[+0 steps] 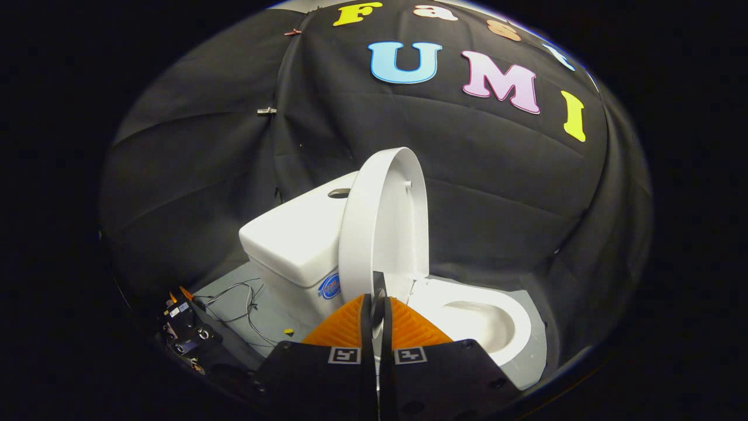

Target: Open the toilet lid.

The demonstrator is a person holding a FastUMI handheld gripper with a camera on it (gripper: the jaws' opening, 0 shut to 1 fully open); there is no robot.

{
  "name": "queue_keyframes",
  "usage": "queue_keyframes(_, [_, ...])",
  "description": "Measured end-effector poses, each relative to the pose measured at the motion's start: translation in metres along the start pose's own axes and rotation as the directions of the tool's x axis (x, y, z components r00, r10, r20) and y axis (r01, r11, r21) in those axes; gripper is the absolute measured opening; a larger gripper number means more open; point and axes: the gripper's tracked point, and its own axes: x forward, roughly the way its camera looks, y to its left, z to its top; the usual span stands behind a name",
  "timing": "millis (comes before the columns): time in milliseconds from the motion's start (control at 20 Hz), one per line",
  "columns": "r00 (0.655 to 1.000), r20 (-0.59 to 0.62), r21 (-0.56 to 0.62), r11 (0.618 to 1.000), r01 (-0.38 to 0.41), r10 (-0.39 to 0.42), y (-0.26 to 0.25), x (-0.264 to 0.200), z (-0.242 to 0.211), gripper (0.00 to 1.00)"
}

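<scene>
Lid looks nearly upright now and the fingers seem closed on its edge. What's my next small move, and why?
Probably ease the lid a little further back toward the tank, then open the fingers. The lid stands near vertical, the bowl is uncovered, and the gripper appears shut on the lid's lower rim. It is unclear whether the lid rests against the tank, so letting go now may drop it.

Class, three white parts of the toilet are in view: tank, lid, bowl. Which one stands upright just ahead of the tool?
The lid, raised on edge just ahead of the nearly closed tool. The tank sits beside it; the bowl lies open below.
</scene>
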Motion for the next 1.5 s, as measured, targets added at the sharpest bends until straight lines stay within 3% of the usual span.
queue_keyframes(100, [0.998,-0.002,0.018,0.998,-0.058,0.058,0.014,0.000,-0.002,0.18])
queue_keyframes(150, [0.999,-0.003,0.016,0.999,-0.051,0.051,0.012,0.001,-0.004,0.30])
queue_keyframes(350, [0.997,0.036,-0.008,0.998,-0.066,0.066,0.014,-0.010,0.008,0.98])
queue_keyframes(900, [0.963,0.259,0.026,0.996,-0.086,0.076,-0.014,-0.093,0.088,0.99])
queue_keyframes(1500, [0.848,0.528,0.045,0.999,0.020,-0.041,-0.102,-0.241,0.157,0.98])
